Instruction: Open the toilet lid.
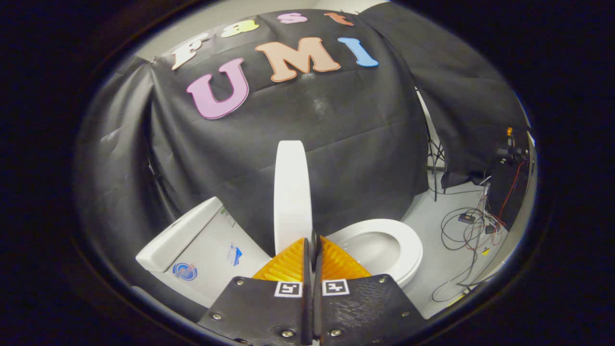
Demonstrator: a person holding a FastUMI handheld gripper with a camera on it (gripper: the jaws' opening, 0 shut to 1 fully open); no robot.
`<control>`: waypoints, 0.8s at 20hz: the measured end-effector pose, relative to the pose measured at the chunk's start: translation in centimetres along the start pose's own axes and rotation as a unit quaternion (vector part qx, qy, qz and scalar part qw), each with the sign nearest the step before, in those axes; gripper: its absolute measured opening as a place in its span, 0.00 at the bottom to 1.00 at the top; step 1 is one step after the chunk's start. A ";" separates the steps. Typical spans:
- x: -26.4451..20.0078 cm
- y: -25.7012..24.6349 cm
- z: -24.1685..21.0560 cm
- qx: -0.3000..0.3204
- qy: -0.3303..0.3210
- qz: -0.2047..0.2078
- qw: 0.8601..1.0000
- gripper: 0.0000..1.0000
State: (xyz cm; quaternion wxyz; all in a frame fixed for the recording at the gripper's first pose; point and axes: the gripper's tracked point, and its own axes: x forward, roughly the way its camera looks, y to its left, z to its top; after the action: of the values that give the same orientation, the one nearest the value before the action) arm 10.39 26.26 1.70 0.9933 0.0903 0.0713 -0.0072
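The white toilet lid [292, 192] stands raised and almost upright, seen edge-on just ahead of my fingertips. Its lower end is hidden behind my fingers. To its right the white seat [409, 242] lies flat around the uncovered bowl [375, 250]. On the lid's other side is the white tank [192, 245] with stickers on it. My gripper [312, 240] is shut, its fingers pressed together with only a thin slit between them. The lid is far wider than that slit and sits beyond the tips, slightly to the left; I cannot tell whether they touch it.
Black cloth hangs close behind the toilet. Right of the seat, on the pale floor, lies a tangle of cables [468, 226] with small boxes. A thin stand [435, 158] rises at the cloth's edge, and dark equipment [509, 149] stands farther right.
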 end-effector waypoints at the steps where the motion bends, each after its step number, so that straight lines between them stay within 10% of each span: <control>1: -0.1 0.4 0.1 -0.003 -0.001 0.003 1.000 0.01; 16: -1.1 5.8 -0.3 -0.083 -0.001 0.037 0.996 0.01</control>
State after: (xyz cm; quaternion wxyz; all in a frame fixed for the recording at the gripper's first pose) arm 9.47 32.00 2.60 0.9971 0.0101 0.0675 0.0351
